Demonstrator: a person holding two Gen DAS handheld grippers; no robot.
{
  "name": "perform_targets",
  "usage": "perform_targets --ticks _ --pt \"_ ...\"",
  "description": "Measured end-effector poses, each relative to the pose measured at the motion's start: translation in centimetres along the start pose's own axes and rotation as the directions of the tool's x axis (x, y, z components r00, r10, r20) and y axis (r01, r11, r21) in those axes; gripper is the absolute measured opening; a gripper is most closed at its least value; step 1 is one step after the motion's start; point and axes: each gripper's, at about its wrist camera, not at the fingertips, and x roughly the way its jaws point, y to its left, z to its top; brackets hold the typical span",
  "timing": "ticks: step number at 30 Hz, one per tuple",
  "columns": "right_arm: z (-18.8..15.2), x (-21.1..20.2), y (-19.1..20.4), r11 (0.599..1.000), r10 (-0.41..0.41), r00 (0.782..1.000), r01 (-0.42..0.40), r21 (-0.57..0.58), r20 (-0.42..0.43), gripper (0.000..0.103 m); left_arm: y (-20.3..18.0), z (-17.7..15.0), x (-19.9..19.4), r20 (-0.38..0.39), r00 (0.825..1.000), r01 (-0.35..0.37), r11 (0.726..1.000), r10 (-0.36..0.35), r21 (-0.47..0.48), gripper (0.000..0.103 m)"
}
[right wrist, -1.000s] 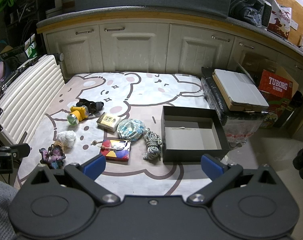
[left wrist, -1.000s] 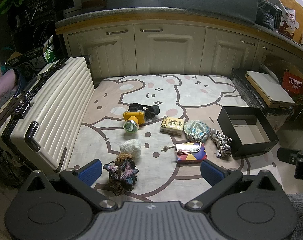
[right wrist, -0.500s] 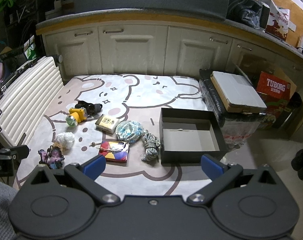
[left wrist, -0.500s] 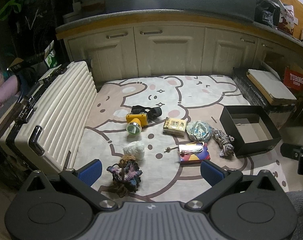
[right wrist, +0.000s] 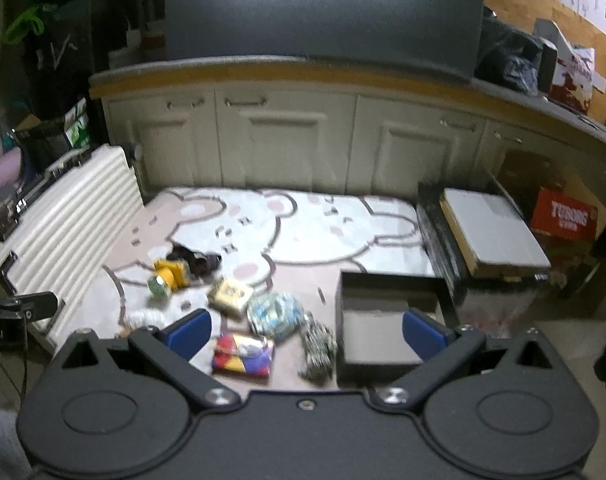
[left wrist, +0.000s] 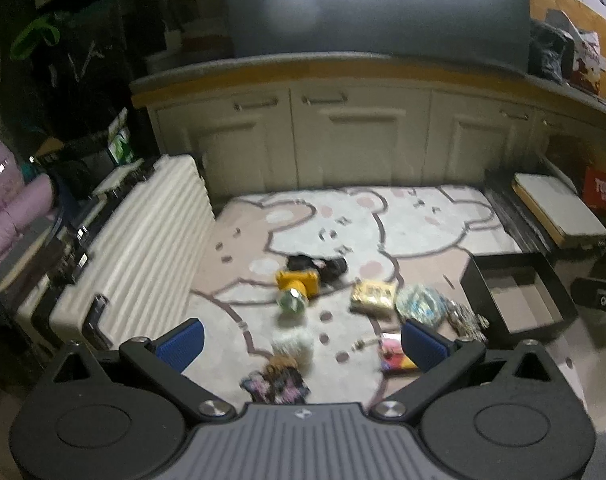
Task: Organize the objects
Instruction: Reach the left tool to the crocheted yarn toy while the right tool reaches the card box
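Left wrist view: left gripper (left wrist: 301, 343) fingers spread wide, holding nothing, lower frame | yellow headlamp (left wrist: 297, 286) centre on bear-print mat (left wrist: 403, 224) | black box (left wrist: 517, 300) right || Right wrist view: right gripper (right wrist: 306, 334) fingers apart, empty | colourful pouch (right wrist: 243, 355) between them, black box (right wrist: 383, 320) just right.

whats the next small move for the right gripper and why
Probably lower the right gripper toward the rope bundle. Both grippers are open and empty, the black box looks empty, and the bundle lies right beside the box on the mat.
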Motion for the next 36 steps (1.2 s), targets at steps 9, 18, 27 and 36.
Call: perform_targets --ticks 9,18,27,36 --pt "3.1 2.8 1.9 0.998 0.053 0.998 -0.054 0.036 0.033 0.103 1.8 2.8 0.8 0.055 0.998 -0.017 1.0 0.017 -0.007 0.103" --pt "4.3 7.6 4.0 0.998 0.056 0.998 -0.056 0.028 0.003 0.103 3.3 3.1 4.2 0.078 0.997 -0.029 0.999 0.027 0.032 0.103" --pt "2.9 14.7 4.2 0.978 0.086 0.983 -0.052 0.2 -0.165 0.103 4.6 -0.2 10.0 0.033 0.998 -0.06 0.997 0.058 0.055 0.103" --pt "-1.4 21.1 5.2 0.97 0.034 0.937 0.053 0.237 -0.347 0.103 5.2 -5.2 16.0 -0.088 0.996 -0.011 0.998 0.016 0.061 0.103"
